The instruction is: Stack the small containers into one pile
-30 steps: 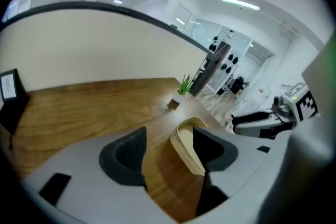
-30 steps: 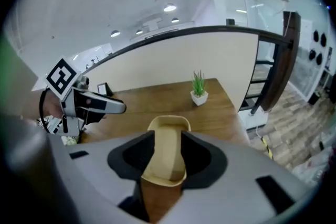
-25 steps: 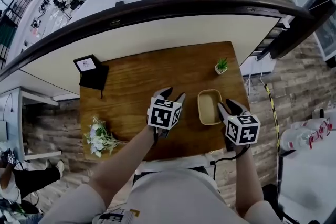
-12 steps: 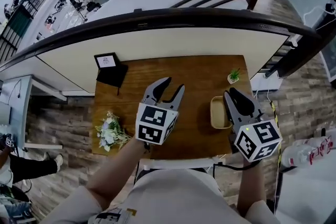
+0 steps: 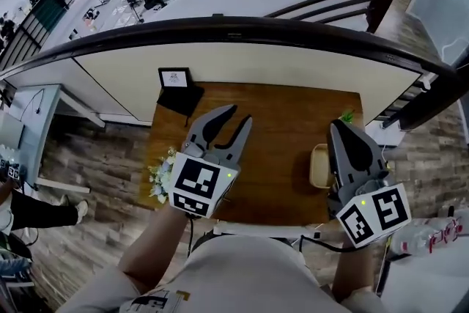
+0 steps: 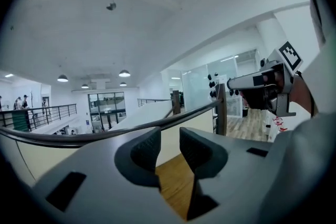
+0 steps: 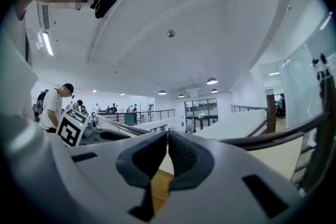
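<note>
A tan container stack (image 5: 319,166) sits near the right edge of the wooden table (image 5: 278,128), partly hidden behind my right gripper. My left gripper (image 5: 239,113) is raised well above the table's middle. Its jaws are closing, still apart, with nothing between them (image 6: 170,147). The right gripper (image 5: 339,125) is also raised, above the container, and is shut and empty (image 7: 168,136). Both gripper views look out level over the railing into the hall, with only a strip of table showing.
A small potted plant (image 5: 346,116) stands at the table's back right. A black picture frame on a dark cloth (image 5: 176,80) sits at the back left, and a white flower bunch (image 5: 161,176) at the front left. A dark curved railing (image 5: 234,29) runs behind the table.
Both grippers have lifted up from the table toward the head camera. The right jaws have closed and the left jaws have narrowed. The container stays on the table.
</note>
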The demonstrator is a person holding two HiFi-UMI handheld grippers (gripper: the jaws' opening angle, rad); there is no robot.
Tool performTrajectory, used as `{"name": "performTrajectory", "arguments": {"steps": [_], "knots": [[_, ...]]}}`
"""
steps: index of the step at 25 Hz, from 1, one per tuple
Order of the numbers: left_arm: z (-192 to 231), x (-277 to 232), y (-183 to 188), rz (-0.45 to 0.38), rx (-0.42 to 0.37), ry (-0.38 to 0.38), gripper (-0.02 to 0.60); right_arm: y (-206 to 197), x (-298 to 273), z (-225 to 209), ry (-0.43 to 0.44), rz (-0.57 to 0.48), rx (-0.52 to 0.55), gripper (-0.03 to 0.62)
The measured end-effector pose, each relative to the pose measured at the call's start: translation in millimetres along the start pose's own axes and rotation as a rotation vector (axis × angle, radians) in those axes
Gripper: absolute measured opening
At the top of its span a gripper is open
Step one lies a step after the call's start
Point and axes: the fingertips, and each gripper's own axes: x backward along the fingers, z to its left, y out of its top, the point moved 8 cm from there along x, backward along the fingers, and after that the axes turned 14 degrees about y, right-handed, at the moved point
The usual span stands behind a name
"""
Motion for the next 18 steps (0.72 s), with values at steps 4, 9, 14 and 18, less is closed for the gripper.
{"name": "performTrajectory", "arguments": {"steps": [4,9,14,18], "knots": [[20,20,2,-0.013,0.028,0.017,0.102,-1,-11,16,0.014,0.008,0.032,0.005],[41,39,-10,0.026,0.028,0.038,0.089,-15,-27,33,0.041,0.033,0.028,0.004],[50,54,-20,0.034,0.038,0.076,0.052,-30,-38,45,0.066,0.101,0.07,0.004],[51,57,-23,0.03,0.029,0.08,0.04,-35,-41,50,0.09,0.124,0.073,0.003]]}}
